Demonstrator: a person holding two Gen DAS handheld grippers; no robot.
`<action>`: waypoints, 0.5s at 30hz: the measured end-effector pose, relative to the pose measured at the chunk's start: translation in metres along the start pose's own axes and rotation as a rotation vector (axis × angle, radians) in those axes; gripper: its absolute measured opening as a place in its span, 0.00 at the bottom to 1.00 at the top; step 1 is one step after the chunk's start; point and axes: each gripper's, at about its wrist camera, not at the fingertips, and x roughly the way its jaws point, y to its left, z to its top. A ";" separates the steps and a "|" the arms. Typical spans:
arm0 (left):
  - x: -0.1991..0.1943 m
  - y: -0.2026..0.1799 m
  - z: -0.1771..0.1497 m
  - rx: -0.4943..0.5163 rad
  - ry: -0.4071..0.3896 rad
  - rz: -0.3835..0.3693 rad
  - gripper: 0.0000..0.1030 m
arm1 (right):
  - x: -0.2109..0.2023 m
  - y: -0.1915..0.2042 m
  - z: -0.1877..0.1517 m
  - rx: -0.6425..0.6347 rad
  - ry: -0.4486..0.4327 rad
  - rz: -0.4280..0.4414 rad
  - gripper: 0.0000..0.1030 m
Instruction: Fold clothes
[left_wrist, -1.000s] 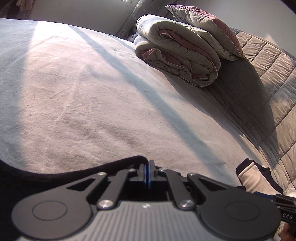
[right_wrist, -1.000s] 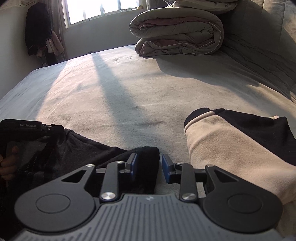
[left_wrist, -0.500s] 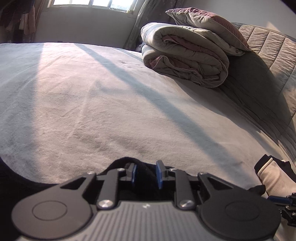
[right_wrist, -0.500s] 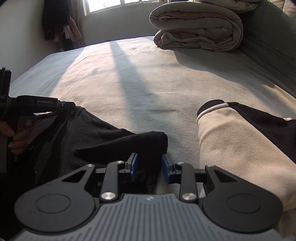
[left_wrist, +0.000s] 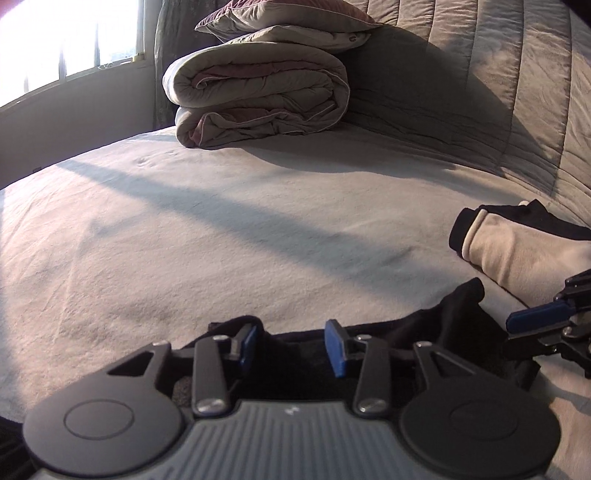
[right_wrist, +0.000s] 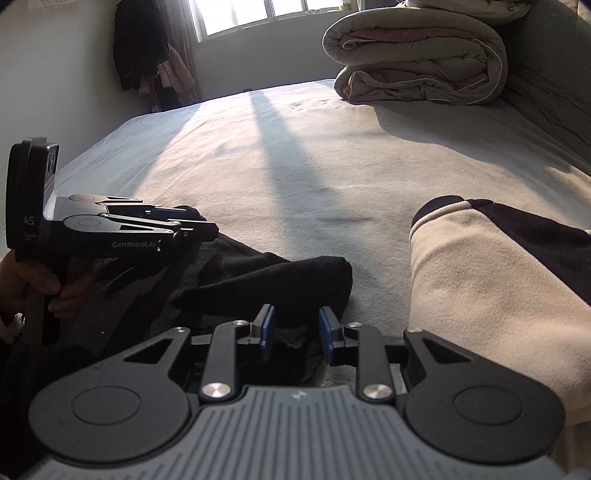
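Black garment (right_wrist: 266, 280) (cream-and-black sweater (right_wrist: 480, 288))

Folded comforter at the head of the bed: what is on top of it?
A pillow lies on top of the folded comforter, which sits on the bed sheet. Whatever may lie beneath the comforter is covered.

- Left gripper (left_wrist: 294, 346): blue pads apart, jaws just been opening; black garment (left_wrist: 458, 325) lies under and between them, pads not pressing it.
- Right gripper (left_wrist: 543, 325) enters at right edge, over the black garment's far end; jaw state unclear.
- Cream-and-black garment (left_wrist: 517, 247) folded on pale bed sheet (left_wrist: 221, 229), right side.
- Rolled duvet (left_wrist: 258, 99) at far end, pillow (left_wrist: 280, 18) on top, against quilted headboard (left_wrist: 517, 92).
- Window (left_wrist: 70, 40) upper left, sunlit.
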 end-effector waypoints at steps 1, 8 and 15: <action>0.003 -0.003 -0.002 0.017 0.003 0.022 0.39 | 0.001 0.002 -0.002 -0.023 0.010 -0.005 0.27; 0.003 0.045 -0.006 -0.055 0.010 0.113 0.55 | -0.003 0.013 -0.017 -0.177 0.060 -0.066 0.25; -0.014 0.058 0.000 -0.058 0.005 0.142 0.57 | -0.014 0.005 -0.020 -0.175 0.036 -0.102 0.30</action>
